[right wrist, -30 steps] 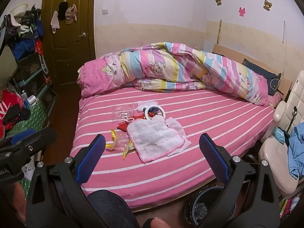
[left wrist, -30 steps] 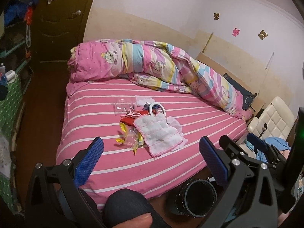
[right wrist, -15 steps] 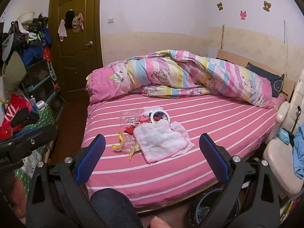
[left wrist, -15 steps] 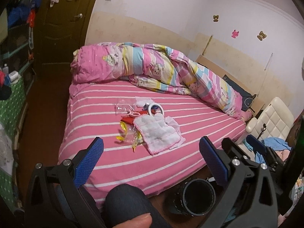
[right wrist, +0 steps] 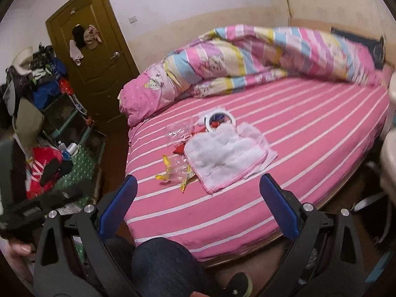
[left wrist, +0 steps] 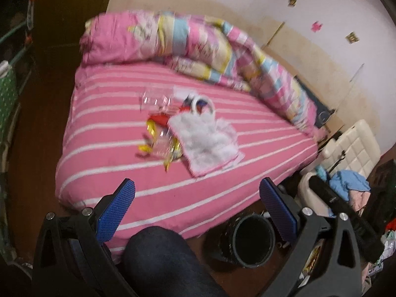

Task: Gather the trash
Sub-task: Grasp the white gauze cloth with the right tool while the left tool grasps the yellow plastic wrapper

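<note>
A small heap of litter lies mid-bed on the pink striped sheet point(left wrist: 104, 173): yellow wrappers point(left wrist: 151, 136) point(right wrist: 168, 170), clear plastic point(left wrist: 156, 99) point(right wrist: 175, 133), red scraps point(left wrist: 160, 118), a white tape ring point(left wrist: 203, 104) point(right wrist: 219, 121) and a white pink-edged cloth point(left wrist: 205, 143) point(right wrist: 222, 156). A black bin point(left wrist: 250, 242) stands on the floor at the bed's near edge. My left gripper point(left wrist: 195, 208) and right gripper point(right wrist: 198, 205) both hang open and empty, short of the bed's near edge. Both views are blurred.
A rolled pink patterned quilt point(left wrist: 173, 39) point(right wrist: 247, 57) lies along the far side. A cream chair point(left wrist: 354, 148) with blue clothes point(left wrist: 349, 183) is at the right. A cluttered shelf point(right wrist: 42, 94) and brown door point(right wrist: 91, 57) are on the left. The person's knee point(left wrist: 160, 255) point(right wrist: 163, 264) is below.
Both grippers have tilted and swung, so the bed fills more of each view and the pictures blur. The litter and bin have not moved. Jaws stay open.
</note>
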Tool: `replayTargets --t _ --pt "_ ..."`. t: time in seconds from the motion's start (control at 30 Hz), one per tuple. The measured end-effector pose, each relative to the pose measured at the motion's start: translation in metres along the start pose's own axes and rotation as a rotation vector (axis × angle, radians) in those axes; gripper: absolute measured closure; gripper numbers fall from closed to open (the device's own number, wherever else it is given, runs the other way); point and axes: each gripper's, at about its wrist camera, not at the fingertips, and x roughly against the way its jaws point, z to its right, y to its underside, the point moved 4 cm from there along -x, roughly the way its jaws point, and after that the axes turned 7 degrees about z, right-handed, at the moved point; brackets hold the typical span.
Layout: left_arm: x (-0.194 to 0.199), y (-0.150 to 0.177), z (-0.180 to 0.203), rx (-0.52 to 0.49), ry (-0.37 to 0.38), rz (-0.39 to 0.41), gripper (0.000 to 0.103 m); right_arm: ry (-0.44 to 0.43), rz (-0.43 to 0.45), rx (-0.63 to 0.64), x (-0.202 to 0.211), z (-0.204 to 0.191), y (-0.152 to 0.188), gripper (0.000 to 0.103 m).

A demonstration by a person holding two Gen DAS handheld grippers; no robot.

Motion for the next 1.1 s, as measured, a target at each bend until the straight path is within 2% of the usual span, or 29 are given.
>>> replayTargets --t 0.07,0.23,0.3,0.5,0.67,0.87,0.97,1.1 --pt "-0.015 0.001 -0.007 0.032 0.022 -0.02 0.005 0.0 -0.019 -0.028 -0.015 0.009 0.002 0.005" --pt "-0.065 0.003 -0.028 0.045 -0.061 -0.114 0.005 -0.014 -0.083 -0.042 -0.058 0.024 0.007 0.005" --pt "-0.082 0.002 -0.037 0.044 -0.061 -0.138 0.005 -0.038 -0.11 -0.055 -0.079 0.028 0.01 0.007" --pt "-0.128 -0.01 -0.059 0.048 -0.054 -0.15 0.005 -0.066 -0.193 -0.093 -0.147 0.043 0.017 0.017" --pt "-0.175 -0.021 -0.082 0.043 -0.065 -0.178 0.005 -0.05 -0.244 -0.046 -0.203 0.047 0.019 0.023" --pt "-0.218 -0.025 -0.108 0.082 -0.054 -0.202 0.006 -0.004 -0.282 0.019 -0.253 0.05 0.018 0.024" --pt "-0.231 -0.022 -0.112 0.089 -0.036 -0.21 0.006 0.011 -0.3 0.018 -0.272 0.053 0.021 0.03" --pt "-0.245 -0.015 -0.111 0.081 -0.017 -0.232 0.007 0.041 -0.33 0.043 -0.289 0.054 0.028 0.046"
